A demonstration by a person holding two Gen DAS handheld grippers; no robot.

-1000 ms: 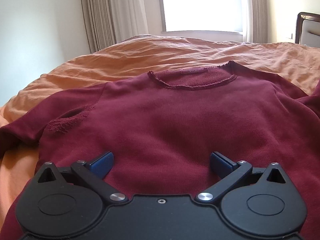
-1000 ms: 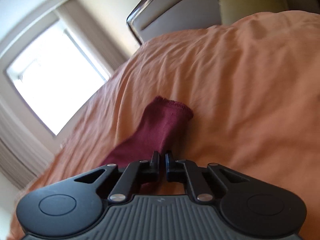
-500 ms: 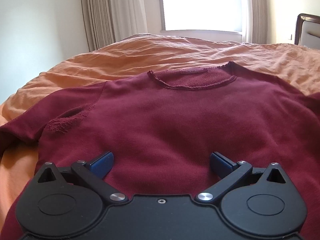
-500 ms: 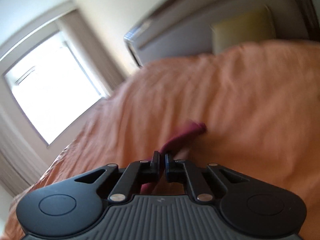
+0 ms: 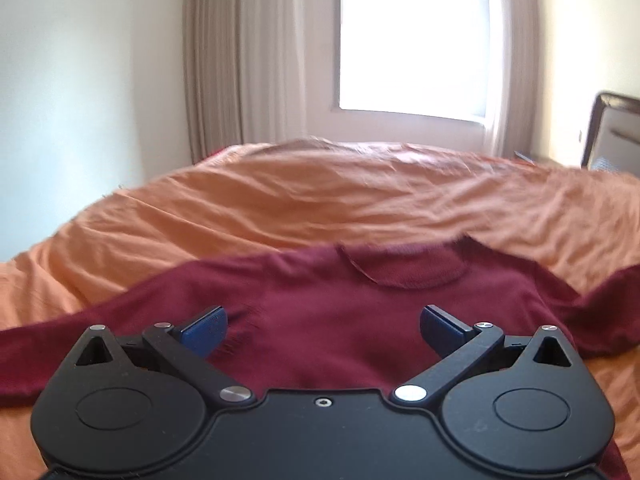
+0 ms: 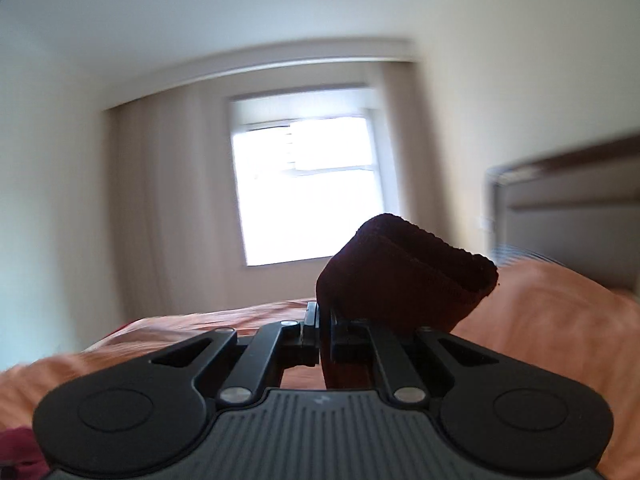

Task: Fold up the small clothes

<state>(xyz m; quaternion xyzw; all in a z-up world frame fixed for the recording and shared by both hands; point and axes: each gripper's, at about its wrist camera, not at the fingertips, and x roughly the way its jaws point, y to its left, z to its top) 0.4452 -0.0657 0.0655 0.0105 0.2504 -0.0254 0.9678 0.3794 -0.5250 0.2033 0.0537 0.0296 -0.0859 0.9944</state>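
Since the earlier frames: right gripper [image 6: 325, 322] has swung up off the bedspread, carrying the sleeve cuff [image 6: 404, 276] into the air against the window; left wrist view has tilted upward, showing more wall and less sweater.

Bed, one: orange bedspread [image 5: 320, 208], rumpled, reaching the far edge below the window. One dark headboard [image 5: 612, 136] at the right edge.

Window, one [image 5: 414, 36], bright, with two curtains [image 5: 224, 64], one on each side.

Sweater, one [image 5: 360, 320]: maroon, spread flat on the near part of the bedspread, neckline [image 5: 404, 270] toward the far edge. Two sleeves; the left one lies out toward the bed's left edge, the right one runs off toward the right edge.

Grippers, two. Left gripper [image 5: 322, 326]: blue pads [image 5: 204, 324] spread wide, nothing between them, over the sweater's body; contact cannot be told. Right gripper: jaws closed tight on the cuff fabric, the cuff's open end standing above and right of the fingertips.
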